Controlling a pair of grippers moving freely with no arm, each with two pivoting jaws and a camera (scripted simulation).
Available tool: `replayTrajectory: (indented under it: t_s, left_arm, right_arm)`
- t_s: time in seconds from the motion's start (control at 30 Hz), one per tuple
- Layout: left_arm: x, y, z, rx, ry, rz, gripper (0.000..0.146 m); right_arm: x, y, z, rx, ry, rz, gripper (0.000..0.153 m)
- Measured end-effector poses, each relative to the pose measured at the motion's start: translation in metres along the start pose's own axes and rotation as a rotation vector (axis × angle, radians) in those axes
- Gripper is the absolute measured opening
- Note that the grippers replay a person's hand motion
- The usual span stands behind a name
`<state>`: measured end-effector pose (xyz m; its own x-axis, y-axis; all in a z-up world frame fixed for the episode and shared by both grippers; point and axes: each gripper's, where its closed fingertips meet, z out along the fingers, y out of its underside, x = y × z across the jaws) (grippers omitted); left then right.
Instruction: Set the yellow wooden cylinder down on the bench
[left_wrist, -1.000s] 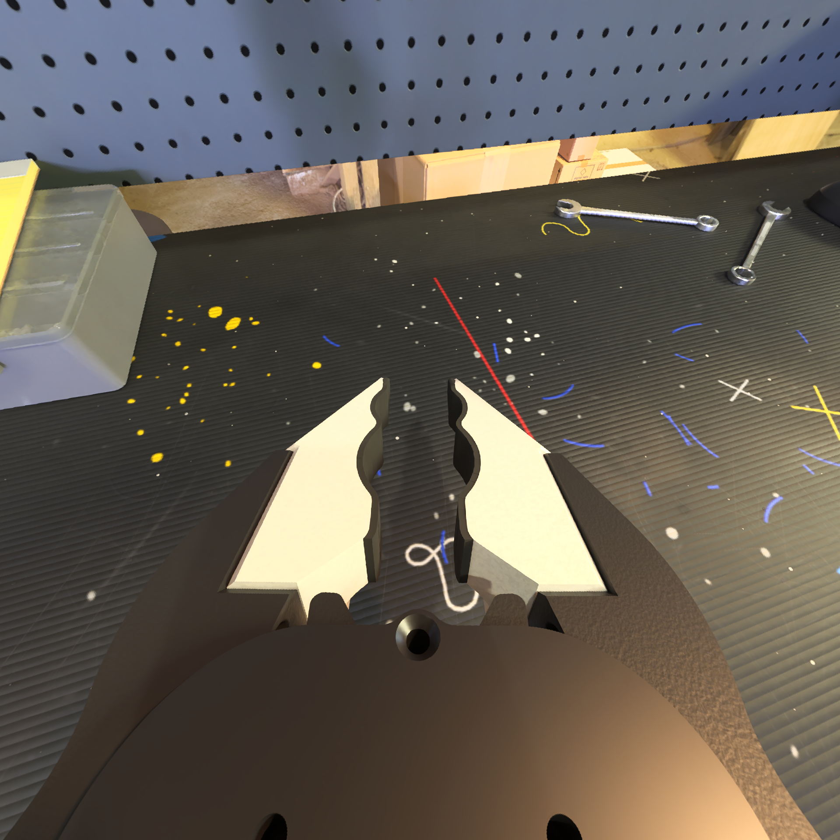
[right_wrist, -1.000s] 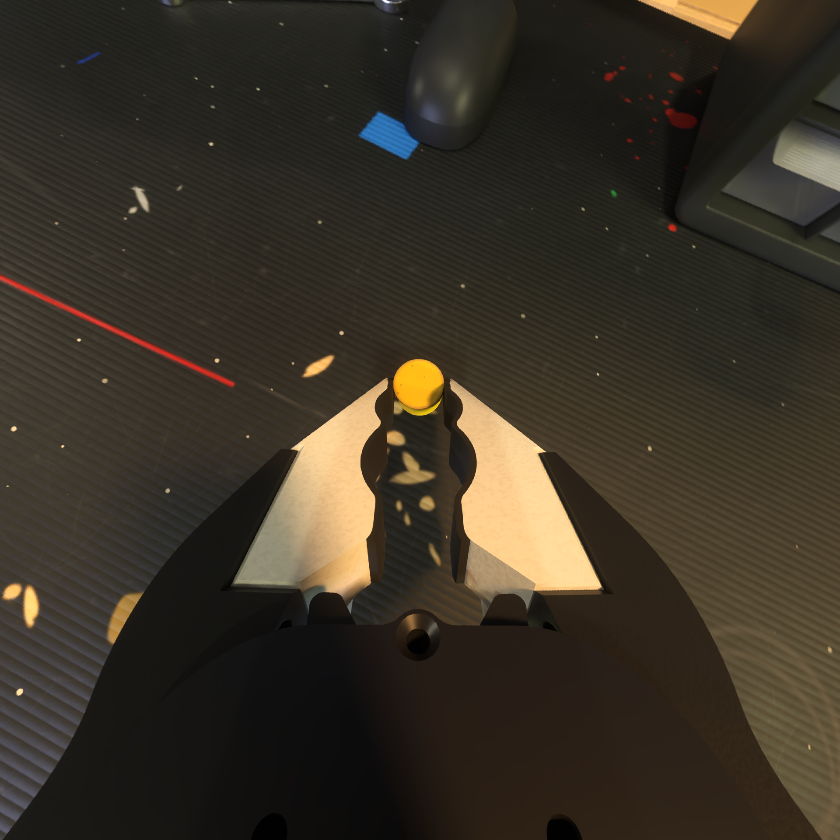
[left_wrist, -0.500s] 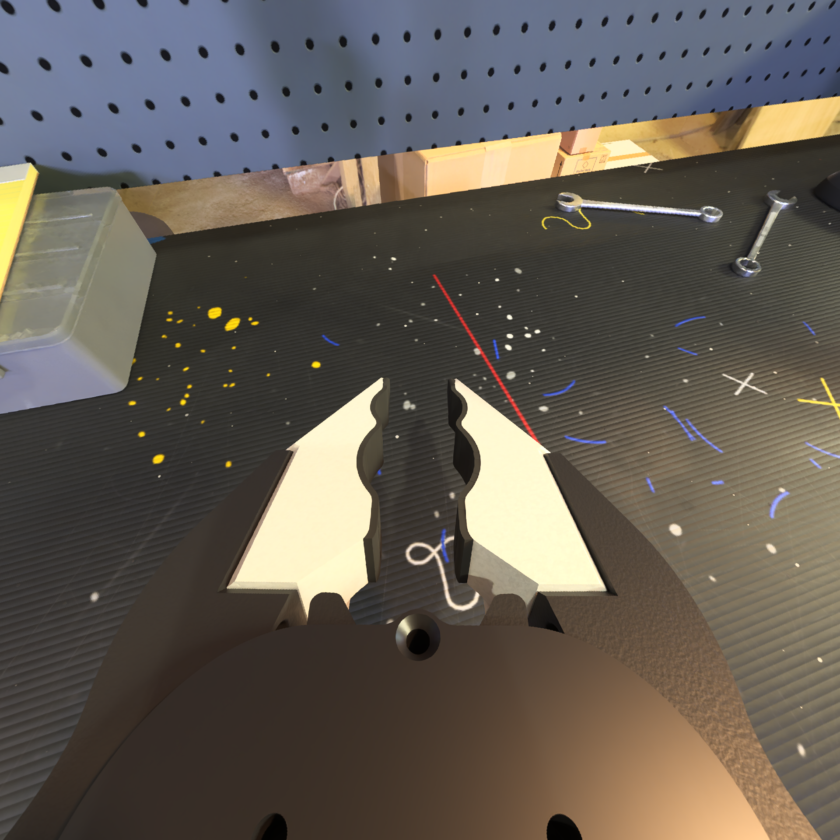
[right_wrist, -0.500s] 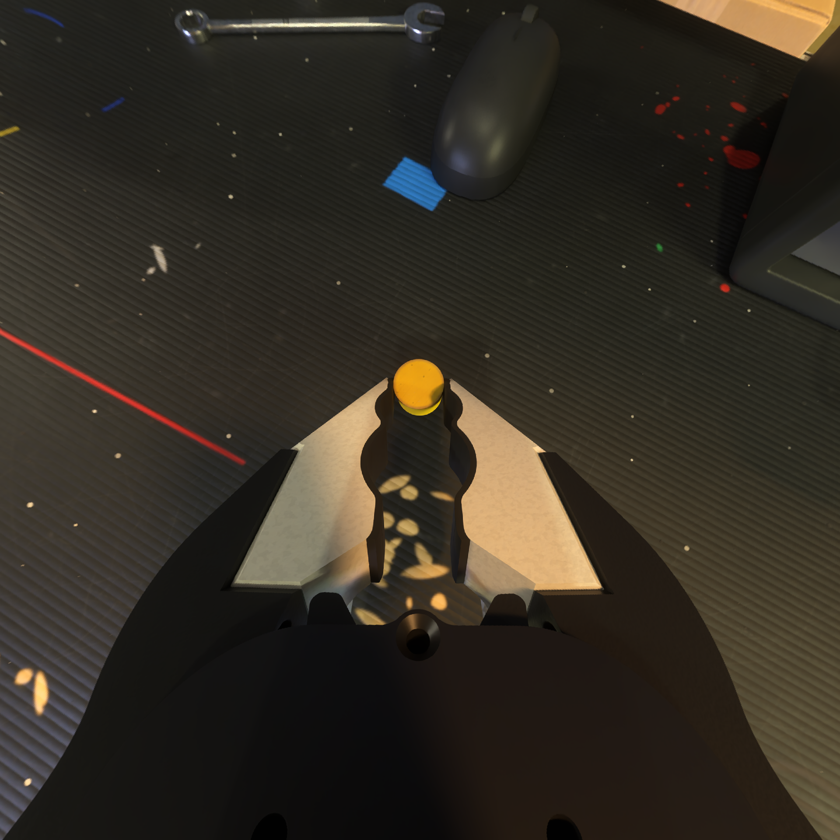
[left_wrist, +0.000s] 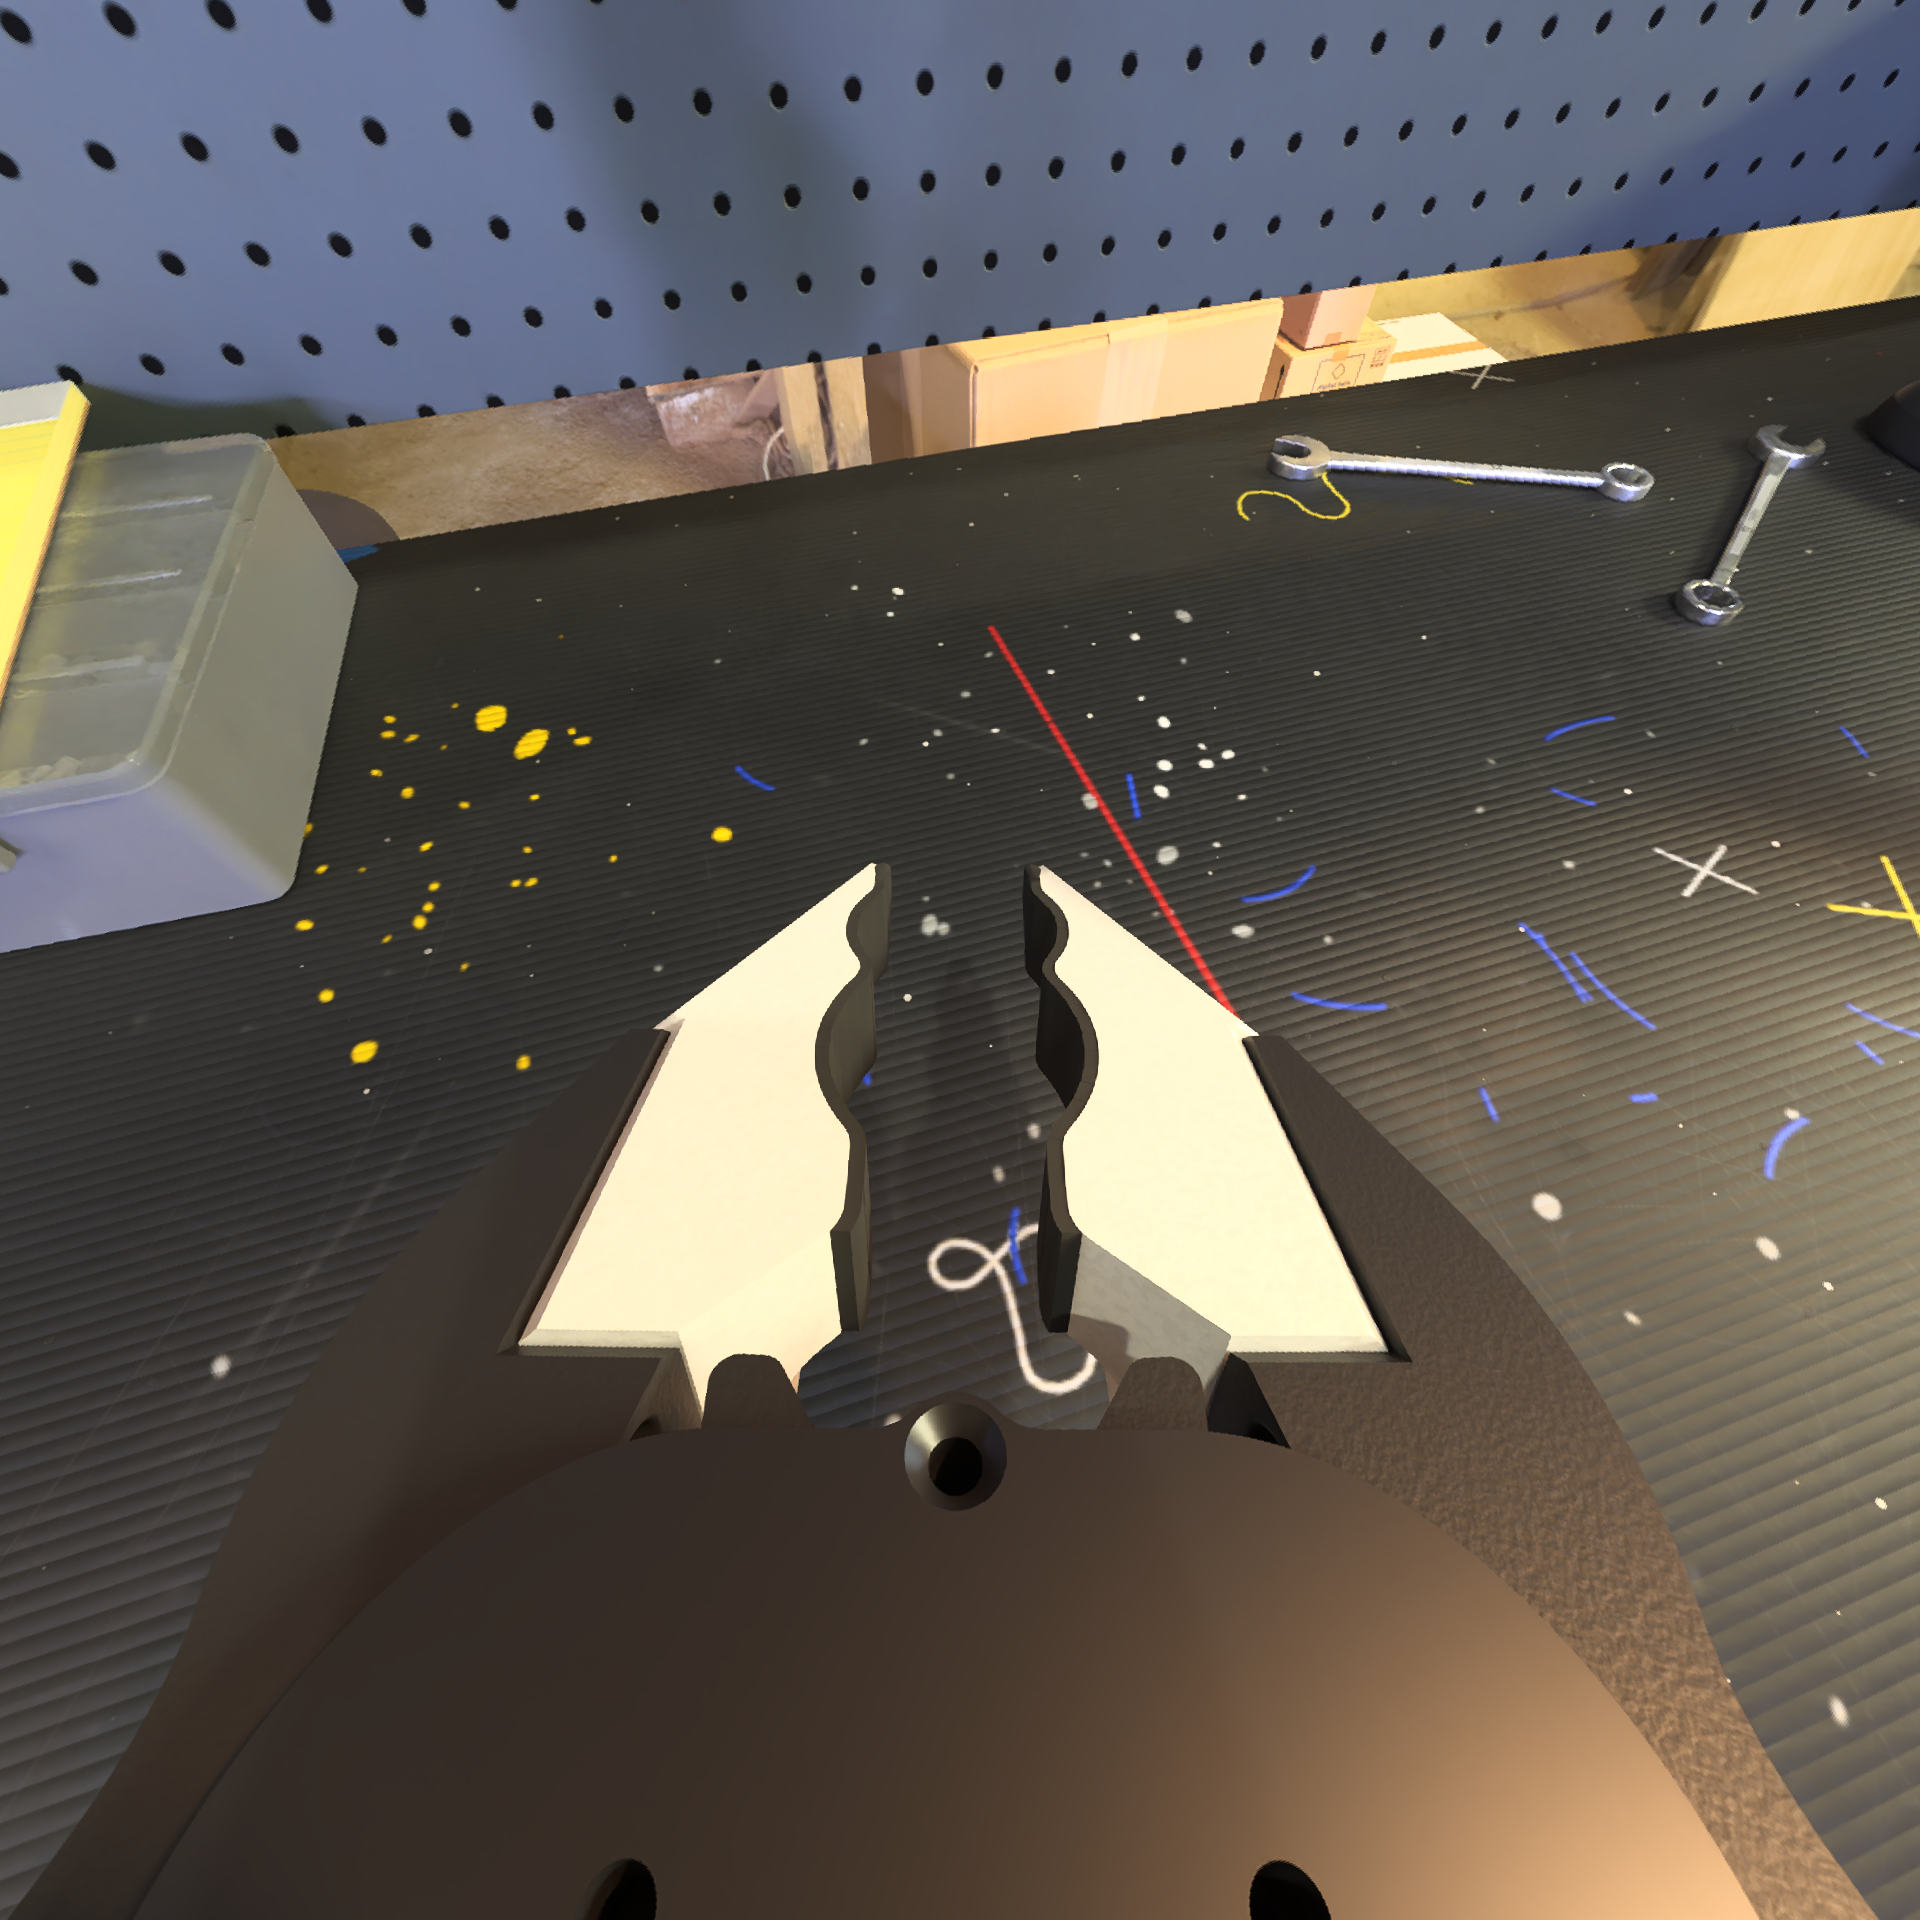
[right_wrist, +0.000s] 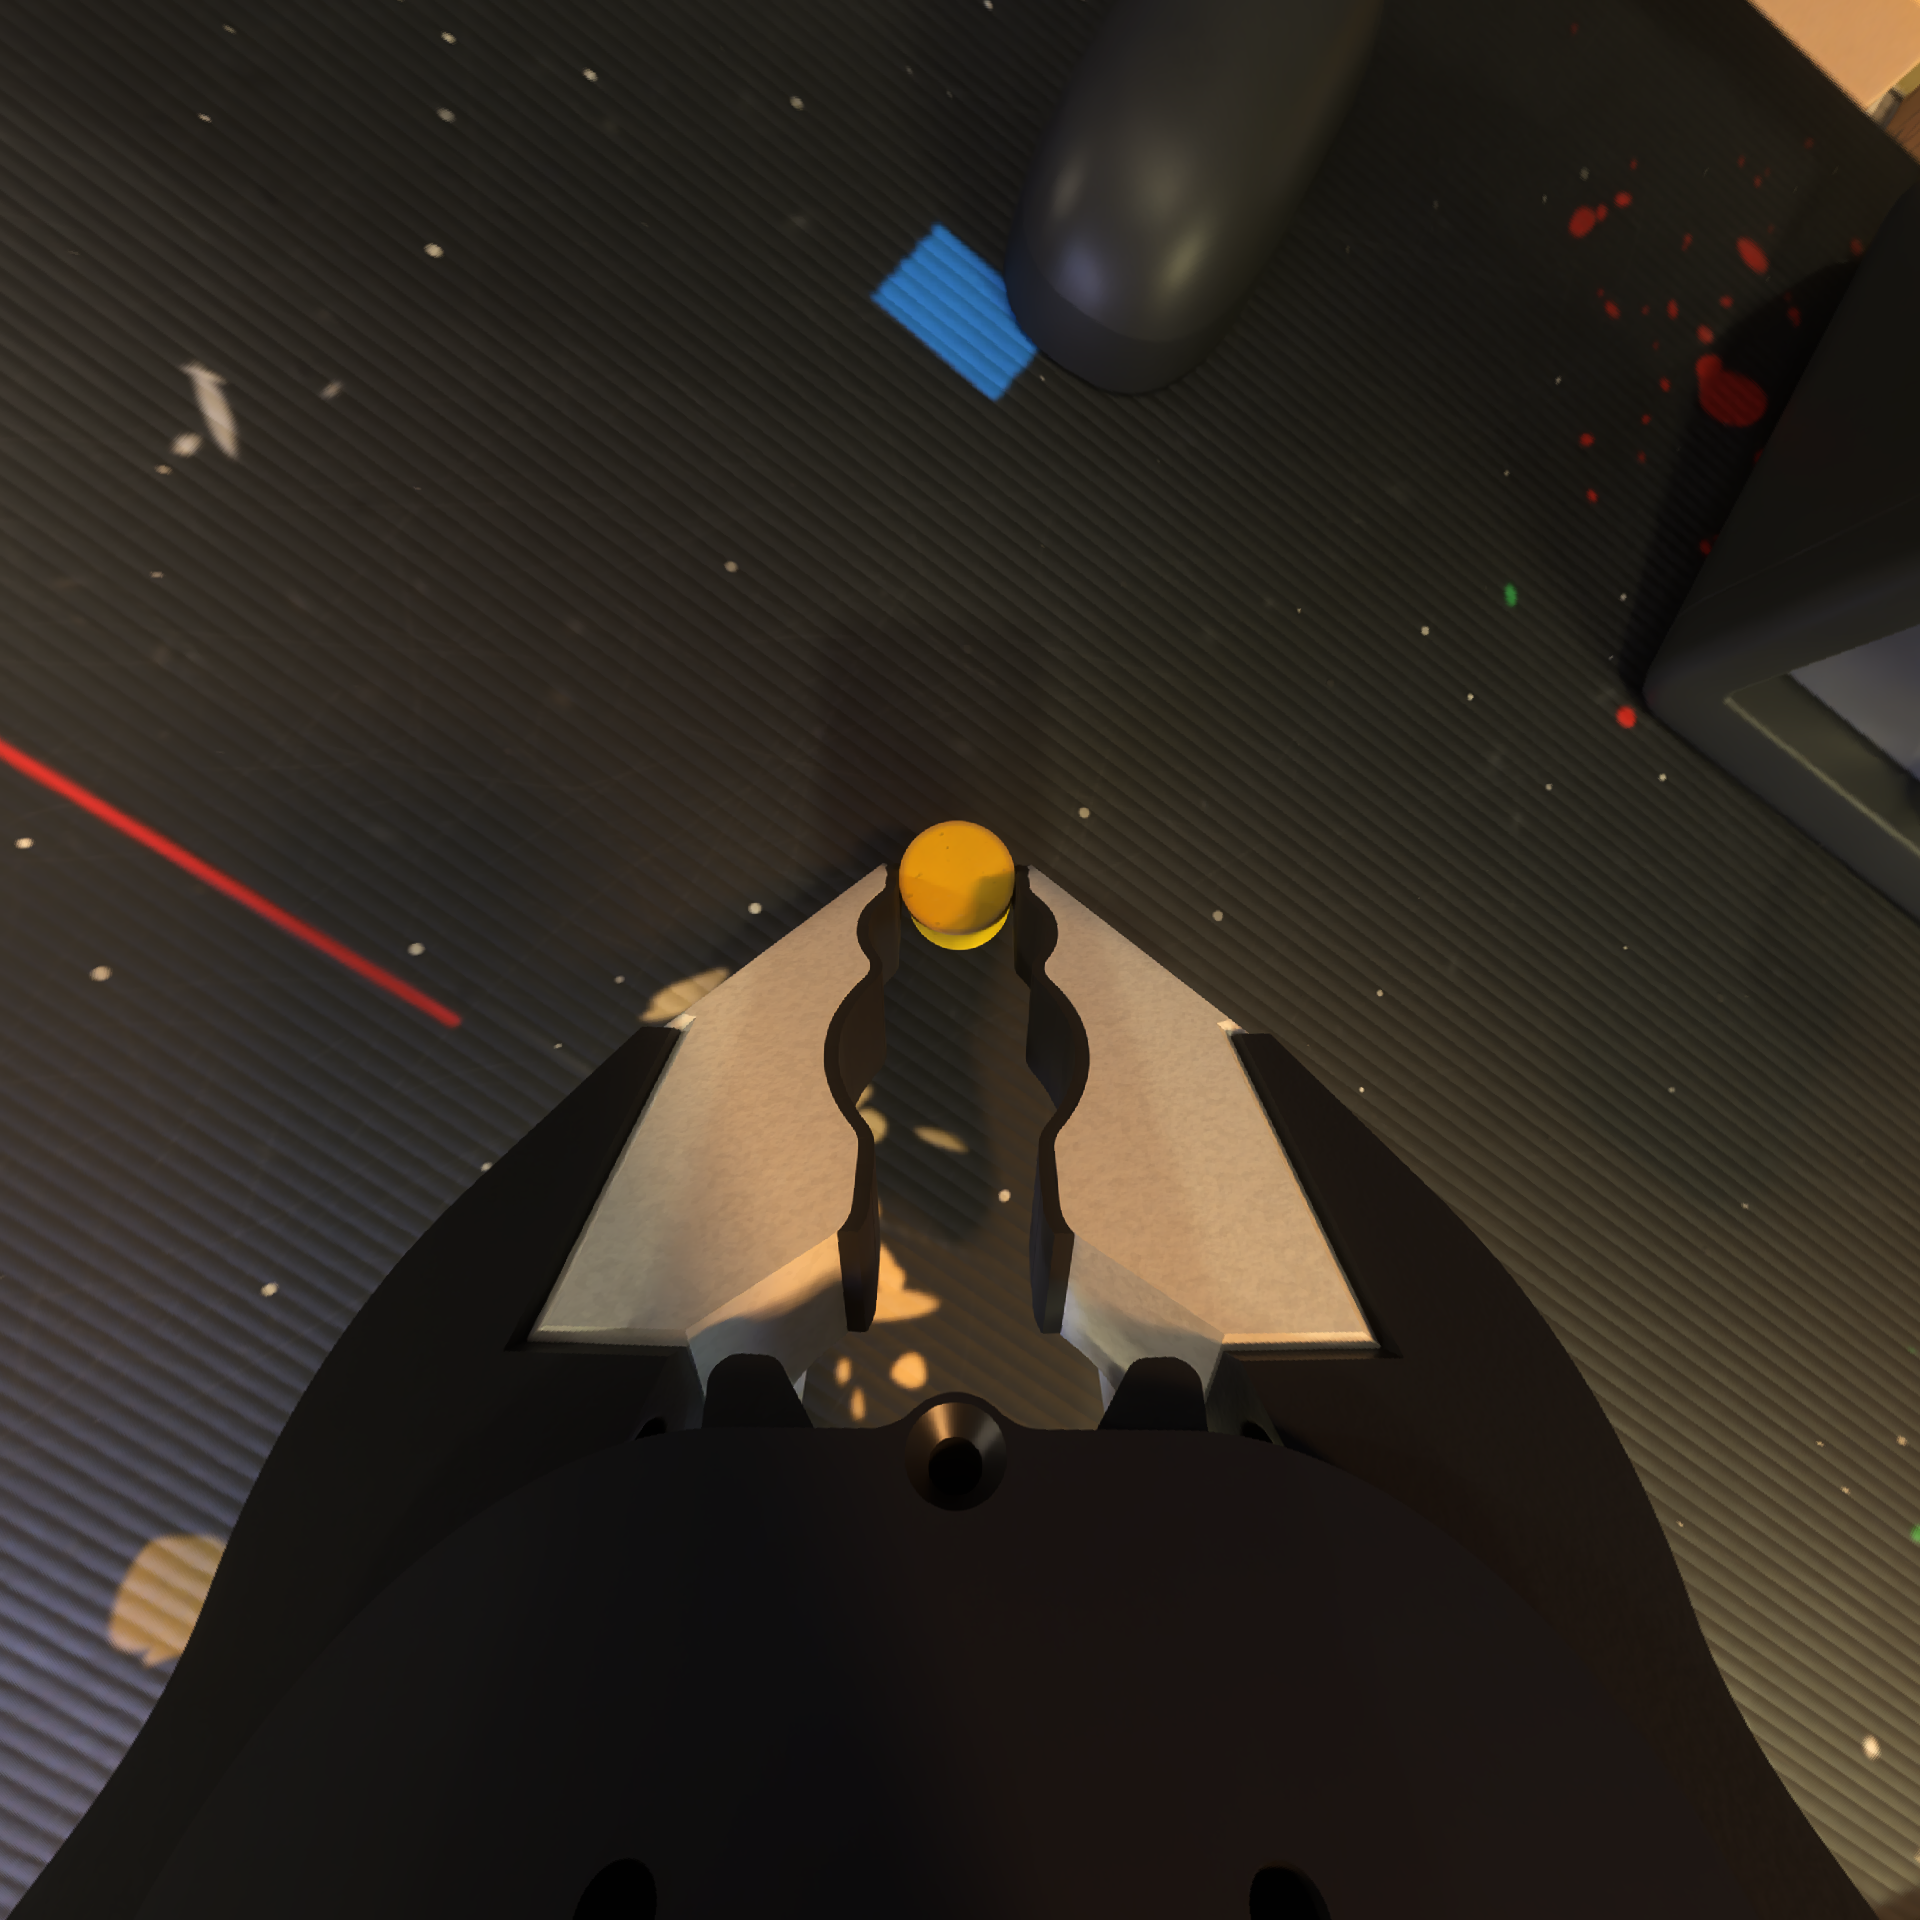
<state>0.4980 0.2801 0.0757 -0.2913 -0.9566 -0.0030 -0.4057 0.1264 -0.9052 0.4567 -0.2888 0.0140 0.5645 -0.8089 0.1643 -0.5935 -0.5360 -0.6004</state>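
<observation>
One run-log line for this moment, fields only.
right tongs: shut on yellow cylinder, end-on at tips | left tongs: open, empty | bench: cylinder not yet released | nearby: grey mouse

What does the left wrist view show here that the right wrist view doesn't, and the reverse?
Left wrist view only: the left gripper, open and empty, two wrenches, a translucent plastic bin, the blue pegboard.

Right wrist view only: the right gripper shut on the yellow wooden cylinder at its fingertips, a dark computer mouse, a blue patch, a dark box.

Both: the ribbed black bench mat, its red line.
</observation>
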Motion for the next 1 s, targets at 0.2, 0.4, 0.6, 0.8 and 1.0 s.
replayTrajectory:
  t_s: [0.2, 0.4, 0.6, 0.8, 1.0]
  left_arm:
    - [0.001, 0.000, 0.000, 0.004, 0.005, -0.007, 0.025]
    - [0.006, -0.001, -0.003, 0.024, 0.028, -0.010, 0.022]
    - [0.018, 0.000, -0.005, 0.029, 0.081, -0.035, 0.022]
    - [0.021, 0.000, -0.005, 0.029, 0.092, -0.045, 0.022]
    - [0.025, -0.001, -0.007, 0.038, 0.141, -0.108, 0.022]
  right_arm:
    - [-0.048, -0.028, -0.036, 0.049, -0.064, -0.055, 0.021]
    - [-0.218, -0.058, -0.046, 0.113, -0.530, -0.172, 0.021]
    - [-0.276, -0.047, -0.028, 0.023, -0.595, -0.245, 0.021]
    - [-0.280, -0.043, -0.020, 0.021, -0.536, -0.265, 0.021]
    - [-0.280, -0.042, -0.022, 0.026, -0.575, -0.160, 0.022]
